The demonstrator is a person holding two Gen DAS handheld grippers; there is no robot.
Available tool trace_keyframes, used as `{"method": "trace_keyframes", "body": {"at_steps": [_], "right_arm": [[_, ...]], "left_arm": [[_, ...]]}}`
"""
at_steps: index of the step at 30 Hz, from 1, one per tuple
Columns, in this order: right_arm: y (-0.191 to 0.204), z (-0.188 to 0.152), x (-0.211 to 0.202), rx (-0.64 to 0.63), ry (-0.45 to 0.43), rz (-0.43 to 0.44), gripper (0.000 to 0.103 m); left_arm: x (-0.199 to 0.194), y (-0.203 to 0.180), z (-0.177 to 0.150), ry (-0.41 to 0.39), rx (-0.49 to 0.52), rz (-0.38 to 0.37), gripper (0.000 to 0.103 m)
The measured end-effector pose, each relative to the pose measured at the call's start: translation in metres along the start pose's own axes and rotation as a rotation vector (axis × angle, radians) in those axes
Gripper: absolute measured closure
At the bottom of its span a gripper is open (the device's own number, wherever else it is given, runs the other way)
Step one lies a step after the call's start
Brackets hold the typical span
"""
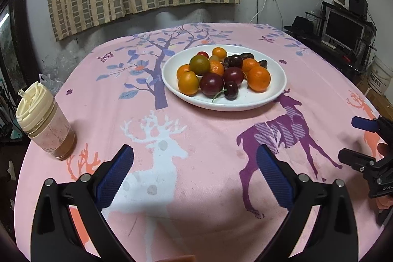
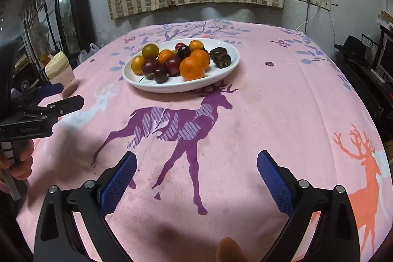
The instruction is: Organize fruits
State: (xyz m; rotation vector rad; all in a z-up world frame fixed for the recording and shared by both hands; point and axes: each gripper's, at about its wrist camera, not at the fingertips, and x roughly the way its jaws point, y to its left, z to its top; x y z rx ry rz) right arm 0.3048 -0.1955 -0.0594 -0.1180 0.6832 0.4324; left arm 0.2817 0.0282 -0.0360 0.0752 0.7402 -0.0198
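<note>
A white oval plate (image 1: 275, 92) piled with oranges (image 1: 259, 79), dark plums (image 1: 211, 84) and a cherry (image 1: 231, 90) sits far across the tabletop (image 1: 196, 163). Both the left gripper (image 1: 195, 163) and right gripper (image 2: 196, 163) hover short of it, fingers spread wide and holding nothing. A lidded drink jar (image 1: 45, 122) stands at the left edge.

text: none legible | white bucket (image 1: 380, 80): dark print (perhaps letters, too blurred to read)
</note>
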Motion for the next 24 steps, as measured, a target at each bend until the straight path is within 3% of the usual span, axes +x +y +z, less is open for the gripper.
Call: {"method": "trace_keyframes", "body": {"at_steps": [7, 24], "right_arm": [[0.012, -0.002, 0.001, -0.052, 0.006, -0.015, 0.004], [0.016, -0.002, 0.0, -0.076, 0.008, -0.033, 0.004]], "left_arm": [[-0.004, 0.001, 0.001, -0.008, -0.014, -0.021, 0.005], [0.0, 0.007, 0.002, -0.018, -0.04, 0.016, 0.005]]}}
